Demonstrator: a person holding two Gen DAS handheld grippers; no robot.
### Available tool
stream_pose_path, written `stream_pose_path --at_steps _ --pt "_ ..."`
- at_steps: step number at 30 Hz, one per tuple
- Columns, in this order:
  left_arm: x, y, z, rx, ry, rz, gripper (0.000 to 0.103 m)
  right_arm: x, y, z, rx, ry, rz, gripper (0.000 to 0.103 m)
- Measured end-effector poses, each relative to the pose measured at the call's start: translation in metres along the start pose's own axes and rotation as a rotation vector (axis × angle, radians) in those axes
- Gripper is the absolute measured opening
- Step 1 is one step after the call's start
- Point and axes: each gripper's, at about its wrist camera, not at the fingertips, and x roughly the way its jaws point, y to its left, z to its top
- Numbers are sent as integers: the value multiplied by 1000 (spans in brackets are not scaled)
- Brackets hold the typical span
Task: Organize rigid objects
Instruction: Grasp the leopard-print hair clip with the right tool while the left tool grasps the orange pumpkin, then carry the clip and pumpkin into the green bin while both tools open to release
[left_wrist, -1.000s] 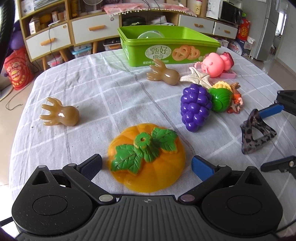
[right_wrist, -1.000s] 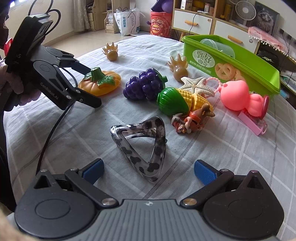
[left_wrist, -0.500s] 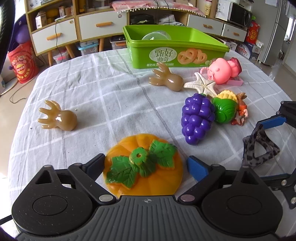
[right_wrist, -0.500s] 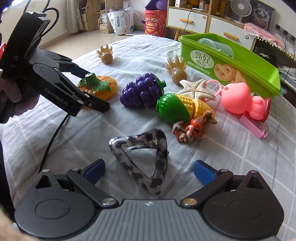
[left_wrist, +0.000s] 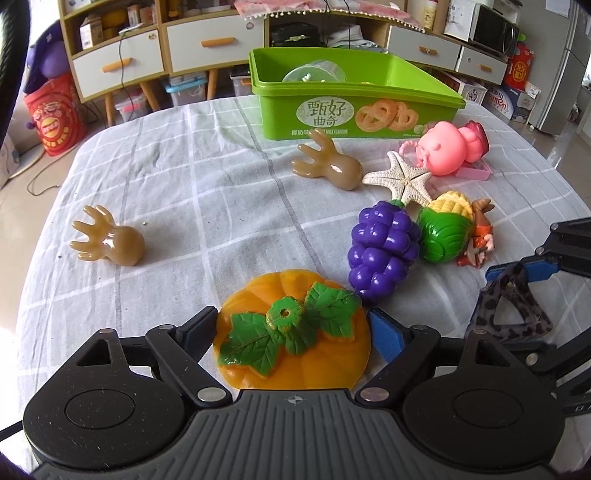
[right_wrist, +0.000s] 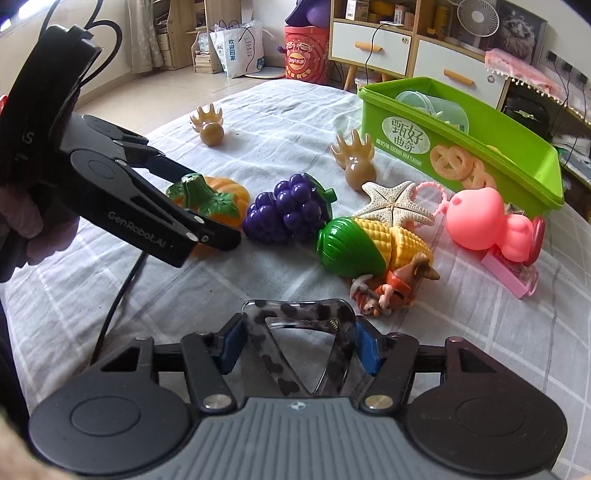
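Observation:
An orange toy pumpkin (left_wrist: 291, 336) with green leaves lies on the checked cloth between the fingers of my left gripper (left_wrist: 293, 332), whose blue pads touch both its sides. It also shows in the right wrist view (right_wrist: 218, 199). My right gripper (right_wrist: 297, 343) is shut on a leopard-print triangular hair clip (right_wrist: 295, 343), also seen at the right edge of the left wrist view (left_wrist: 509, 306). The green biscuit box (left_wrist: 354, 96) stands open at the back.
On the cloth lie purple toy grapes (left_wrist: 384, 251), a toy corn cob (left_wrist: 447, 225), a small figurine (right_wrist: 391, 284), a starfish (left_wrist: 402, 177), a pink pig toy (left_wrist: 447, 147) and two tan hand-shaped toys (left_wrist: 107, 240) (left_wrist: 328, 166). Drawers stand behind the table.
My left gripper has moved forward and narrowed around the pumpkin. My right gripper has moved forward and shut on the hair clip.

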Motion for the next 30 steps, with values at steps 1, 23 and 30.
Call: stream_pose_path --at_steps 1,23,30 --pt "-1 -1 1 -5 1 -3 87 0 0 1 5 3 2 32" --pt "-37 8 25 -138 -63 -31 87 -28 -16 23 130 -63 84 32" --pt "-46 7 40 -188 -89 -55 87 -41 -38 36 228 -106 66 32"
